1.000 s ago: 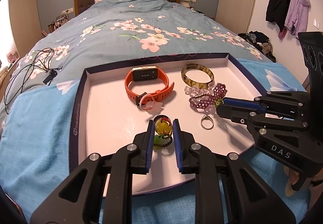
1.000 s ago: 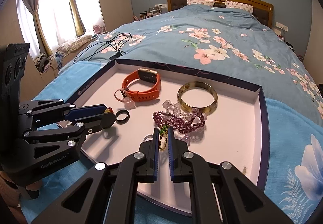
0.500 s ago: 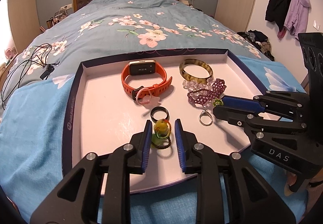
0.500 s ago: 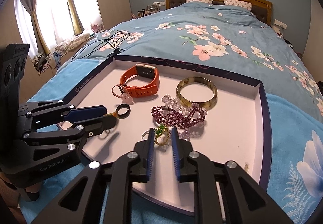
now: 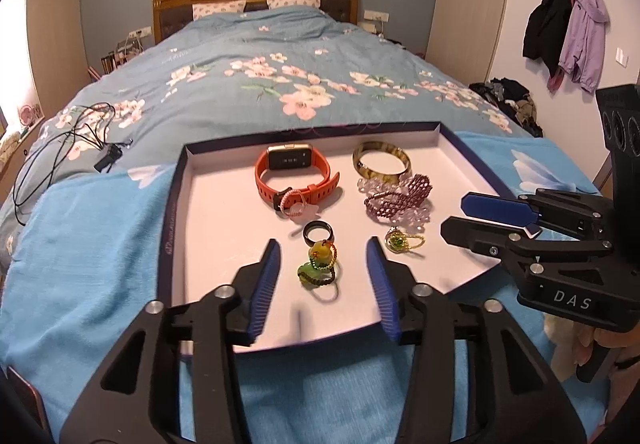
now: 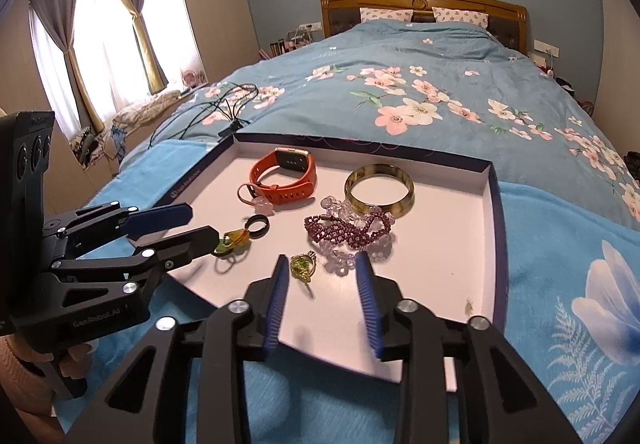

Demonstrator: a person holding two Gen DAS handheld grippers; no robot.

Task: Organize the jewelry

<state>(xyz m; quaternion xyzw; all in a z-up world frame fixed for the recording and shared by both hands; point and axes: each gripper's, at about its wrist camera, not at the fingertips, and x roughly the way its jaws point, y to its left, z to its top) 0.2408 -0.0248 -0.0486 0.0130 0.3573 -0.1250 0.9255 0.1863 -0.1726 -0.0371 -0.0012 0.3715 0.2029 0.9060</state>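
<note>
A white tray [image 5: 224,211] with a dark blue rim lies on the bed and holds jewelry. An orange smartwatch [image 5: 294,173], a brown bangle [image 5: 382,163], a purple beaded bracelet [image 5: 400,199] and a black ring [image 5: 318,232] lie in it. A yellow-green charm [image 5: 320,262] lies between the fingers of my open left gripper [image 5: 324,264]. A green-gold pendant [image 6: 303,268] lies on the tray between the fingers of my open right gripper [image 6: 322,276]. The tray also shows in the right wrist view [image 6: 440,244]. Neither gripper holds anything.
The tray rests on a light blue towel [image 5: 92,244] over a floral blue duvet [image 5: 260,75]. Black cables [image 5: 68,139] lie on the bed to the left. Coats [image 5: 568,27] hang on the right wall. Curtained windows [image 6: 100,43] are on the left.
Both grippers have opened wide and drawn back. The left let go of the yellow-green charm and the right let go of the green-gold pendant; both now lie on the tray.
</note>
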